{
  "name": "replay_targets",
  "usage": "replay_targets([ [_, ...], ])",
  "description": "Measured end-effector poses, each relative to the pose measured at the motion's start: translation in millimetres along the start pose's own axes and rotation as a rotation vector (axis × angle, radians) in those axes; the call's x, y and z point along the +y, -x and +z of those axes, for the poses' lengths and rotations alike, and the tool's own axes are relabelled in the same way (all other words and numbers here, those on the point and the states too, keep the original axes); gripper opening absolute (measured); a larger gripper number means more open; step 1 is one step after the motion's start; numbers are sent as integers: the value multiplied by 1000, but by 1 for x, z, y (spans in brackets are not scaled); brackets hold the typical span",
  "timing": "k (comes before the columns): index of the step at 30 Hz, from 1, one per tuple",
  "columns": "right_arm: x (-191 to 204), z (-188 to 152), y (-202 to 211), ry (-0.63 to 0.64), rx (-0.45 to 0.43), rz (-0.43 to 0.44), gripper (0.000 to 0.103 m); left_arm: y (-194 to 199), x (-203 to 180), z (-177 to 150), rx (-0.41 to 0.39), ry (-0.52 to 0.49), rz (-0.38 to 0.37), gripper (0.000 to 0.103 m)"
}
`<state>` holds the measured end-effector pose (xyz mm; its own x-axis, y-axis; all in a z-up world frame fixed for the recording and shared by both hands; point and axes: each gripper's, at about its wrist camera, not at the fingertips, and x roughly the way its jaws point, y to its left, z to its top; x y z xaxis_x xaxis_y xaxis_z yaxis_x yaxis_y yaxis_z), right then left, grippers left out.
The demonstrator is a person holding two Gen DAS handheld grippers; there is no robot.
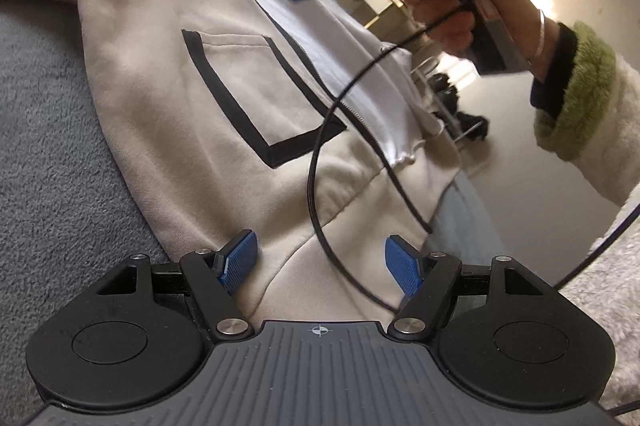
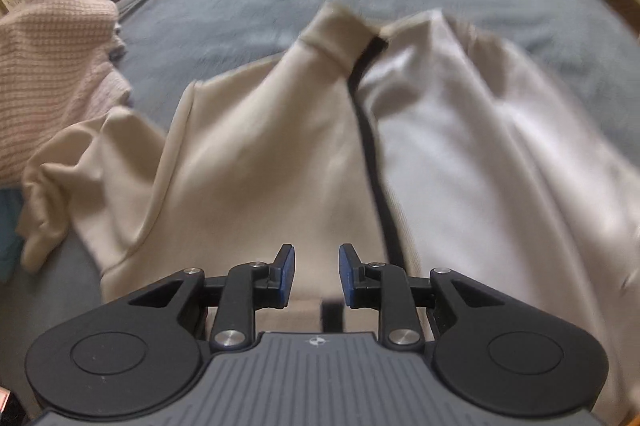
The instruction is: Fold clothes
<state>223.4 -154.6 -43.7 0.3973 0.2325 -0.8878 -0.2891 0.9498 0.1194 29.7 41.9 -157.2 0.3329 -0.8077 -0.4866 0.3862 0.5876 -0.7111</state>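
Left gripper (image 1: 320, 262) spread wide, empty, just over cream hoodie (image 1: 168, 74) hem on grey blanket (image 1: 48, 154). Right gripper (image 2: 317, 268) slightly apart, nothing pinched, hoodie below. No readable labels

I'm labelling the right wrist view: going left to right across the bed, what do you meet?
Pink knitted garment → beige sleeve → beige front panel → black zipper line → paler front panel.
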Motion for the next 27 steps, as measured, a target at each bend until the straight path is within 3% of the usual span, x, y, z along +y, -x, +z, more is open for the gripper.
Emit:
replay_targets([
  [2,9,16,0,38,-20,-38,25,1,6,2,1,25,-35,71],
  [6,41,52,-19,231,-81,-87,25,4,14,2,2,36,-98,71],
  [12,71,100,-81,317,-102,-91,18,2,17,-1,-5,19,-142,71],
  [15,63,116,-121,286,-50,-160,10,3,18,-1,-4,16,-154,71],
  [18,48,128,-142,176,-59,-187,7,1,18,-1,1,18,-157,71],
  [27,12,137,-150,-110,-109,-97,7,-2,18,-3,2,14,-168,70],
])
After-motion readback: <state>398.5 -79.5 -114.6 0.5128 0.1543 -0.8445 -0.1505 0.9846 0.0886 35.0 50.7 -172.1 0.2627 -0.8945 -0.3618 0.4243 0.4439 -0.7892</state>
